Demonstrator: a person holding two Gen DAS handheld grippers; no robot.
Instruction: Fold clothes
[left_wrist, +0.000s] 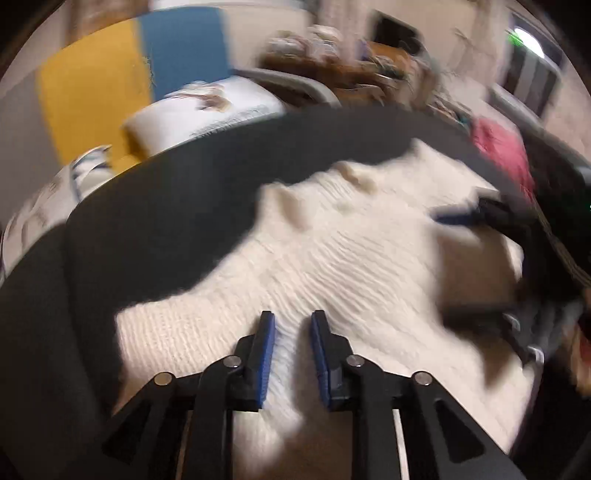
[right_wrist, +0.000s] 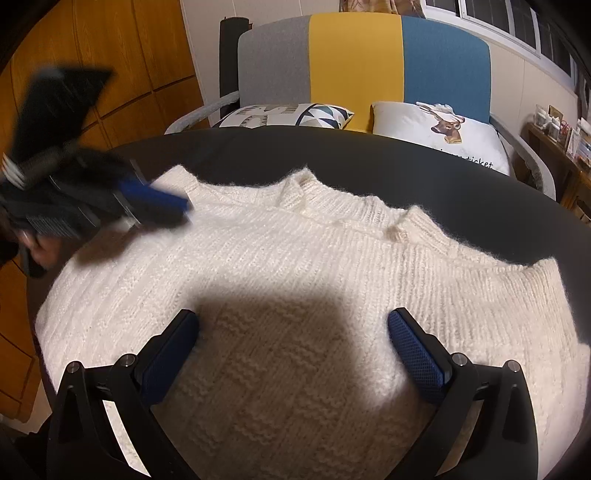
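A cream knitted sweater (right_wrist: 295, 266) lies spread on a dark round table (right_wrist: 406, 166), collar toward the far side. My right gripper (right_wrist: 293, 332) is open wide, low over the sweater's middle, holding nothing. My left gripper (left_wrist: 292, 332) hovers over the sweater (left_wrist: 332, 251) near its left shoulder; its fingers stand a narrow gap apart with only the knit below showing between them. The left wrist view is blurred by motion. The left gripper also shows in the right wrist view (right_wrist: 177, 205) at the sweater's left shoulder. The right gripper shows in the left wrist view (left_wrist: 454, 218), blurred.
A sofa (right_wrist: 354, 55) with grey, yellow and blue panels stands behind the table, with a patterned pillow (right_wrist: 288, 114) and a deer pillow (right_wrist: 436, 129). Wooden cabinets (right_wrist: 110, 55) stand at the left. A cluttered shelf (right_wrist: 561, 129) is at the right. A pink cloth (left_wrist: 502, 147) lies past the table.
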